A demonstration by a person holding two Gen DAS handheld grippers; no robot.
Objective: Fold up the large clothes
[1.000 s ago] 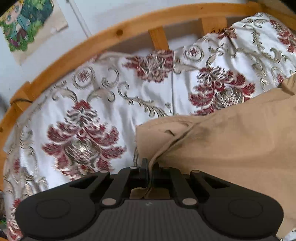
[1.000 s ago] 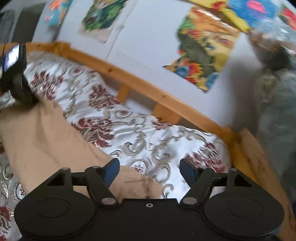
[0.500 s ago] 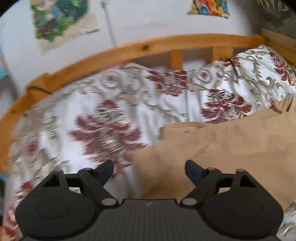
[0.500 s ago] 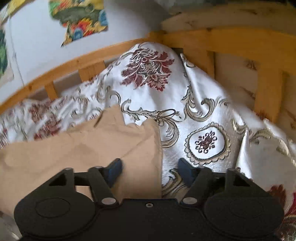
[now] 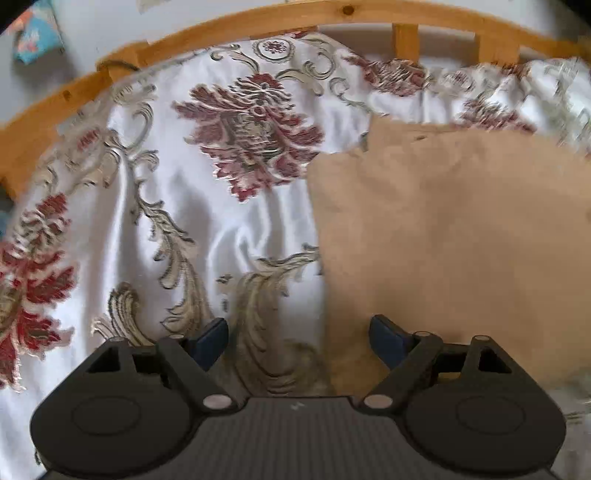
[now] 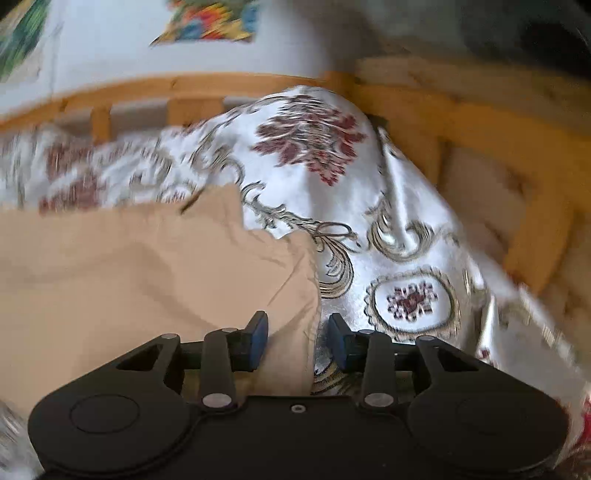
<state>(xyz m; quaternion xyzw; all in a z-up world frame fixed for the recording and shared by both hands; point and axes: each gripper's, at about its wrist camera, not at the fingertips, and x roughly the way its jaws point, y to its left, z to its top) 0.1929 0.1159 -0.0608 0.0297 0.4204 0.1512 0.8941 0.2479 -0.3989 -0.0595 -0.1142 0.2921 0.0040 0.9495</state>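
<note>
A tan garment [image 5: 450,229] lies flat on a white bedspread with red and gold flowers [image 5: 192,221]. In the left wrist view my left gripper [image 5: 297,338] is open and empty, low over the garment's left edge, which runs between the fingers. In the right wrist view the garment [image 6: 140,273] fills the left side. My right gripper [image 6: 298,341] is partly open, its jaws on either side of the garment's right edge, with a gap showing beside the cloth.
A wooden bed rail [image 5: 258,22] curves along the far side, with a white wall and bright pictures [image 6: 210,22] behind. In the right wrist view a wooden end frame [image 6: 491,133] stands at the right, where the bedspread [image 6: 399,229] drapes down.
My left gripper let go of the garment's corner, opened, and moved down along its left edge. My right gripper swung to the garment's right edge and its jaws have narrowed around it.
</note>
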